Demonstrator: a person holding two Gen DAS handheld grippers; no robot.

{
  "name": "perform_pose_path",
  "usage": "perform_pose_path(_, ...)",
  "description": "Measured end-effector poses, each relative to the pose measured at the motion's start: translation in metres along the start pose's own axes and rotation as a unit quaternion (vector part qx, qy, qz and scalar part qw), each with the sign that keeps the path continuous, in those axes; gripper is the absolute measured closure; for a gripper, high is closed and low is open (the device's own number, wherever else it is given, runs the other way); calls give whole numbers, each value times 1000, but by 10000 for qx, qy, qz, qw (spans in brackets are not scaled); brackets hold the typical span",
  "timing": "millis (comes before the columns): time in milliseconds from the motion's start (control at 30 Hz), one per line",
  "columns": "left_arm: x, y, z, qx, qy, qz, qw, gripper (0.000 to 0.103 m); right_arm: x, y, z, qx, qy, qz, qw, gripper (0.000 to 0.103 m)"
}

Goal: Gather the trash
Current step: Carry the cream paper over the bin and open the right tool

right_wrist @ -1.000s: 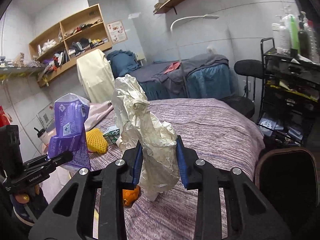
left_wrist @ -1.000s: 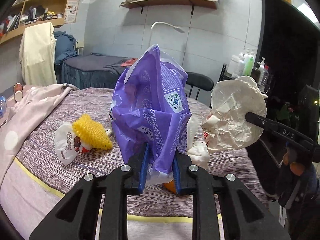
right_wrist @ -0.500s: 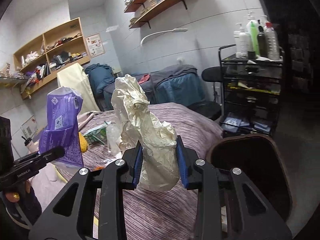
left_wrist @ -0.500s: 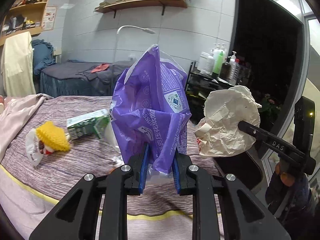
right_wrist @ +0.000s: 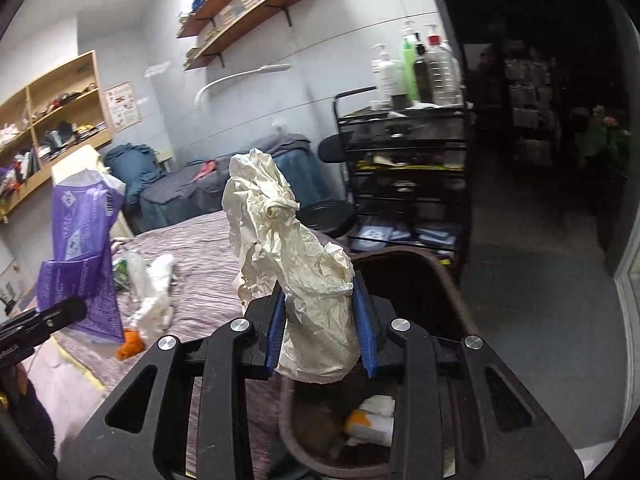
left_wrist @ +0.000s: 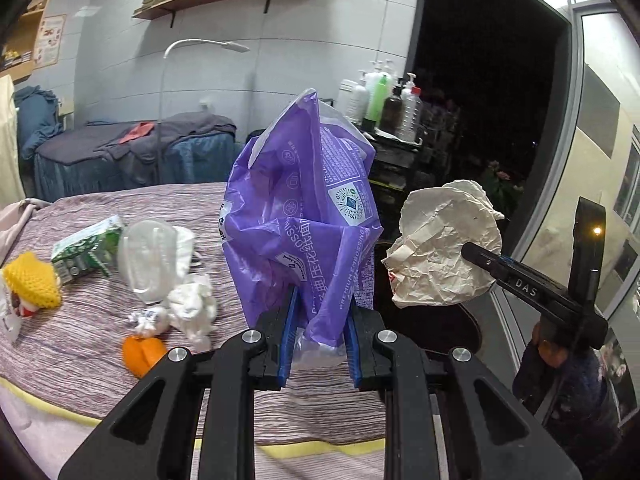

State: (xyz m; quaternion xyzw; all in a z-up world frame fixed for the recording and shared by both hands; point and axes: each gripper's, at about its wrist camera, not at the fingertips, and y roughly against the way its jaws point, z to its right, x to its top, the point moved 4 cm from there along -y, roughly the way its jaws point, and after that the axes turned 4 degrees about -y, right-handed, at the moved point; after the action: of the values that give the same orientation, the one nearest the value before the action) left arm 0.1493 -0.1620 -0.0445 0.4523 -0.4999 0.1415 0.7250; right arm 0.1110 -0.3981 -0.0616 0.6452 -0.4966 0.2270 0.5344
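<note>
Left wrist view: the view has swung right since a second ago, off the middle of the bed (left_wrist: 120,360) and towards its edge and the dark doorway. The left gripper (left_wrist: 320,334) stays clamped on the purple plastic bag (left_wrist: 308,216), which stands upright between its blue pads. 6 or so pieces still lie on the cover, among them a green carton (left_wrist: 86,250) and orange peel (left_wrist: 140,354), so more trips remain.

Right wrist view: the brown bin (right_wrist: 420,280), earlier off to the right, now sits directly under the right gripper (right_wrist: 320,330), with scraps already inside. Its jaws, partly closed, pinch the crumpled paper (right_wrist: 296,256) above the rim. Both grippers tilt gently downward, side by side, poised for release.
</note>
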Motion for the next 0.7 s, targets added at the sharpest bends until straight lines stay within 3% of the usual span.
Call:
perform_pose_path(400, 0, -33, 42, -478, -200, -292, 9982, 82, -15, -19, 62, -1171, 42, -186, 9929, 71)
perform_pose_path(633, -3, -50, 58, -649, -257, -489, 9964, 82, -34, -49, 80, -1354, -69, -614, 9889, 69)
perform_pose_path(700, -4, -53, 61, -663, -281, -537, 9960, 82, -40, -55, 81, -1341, -91, -717, 9883, 61)
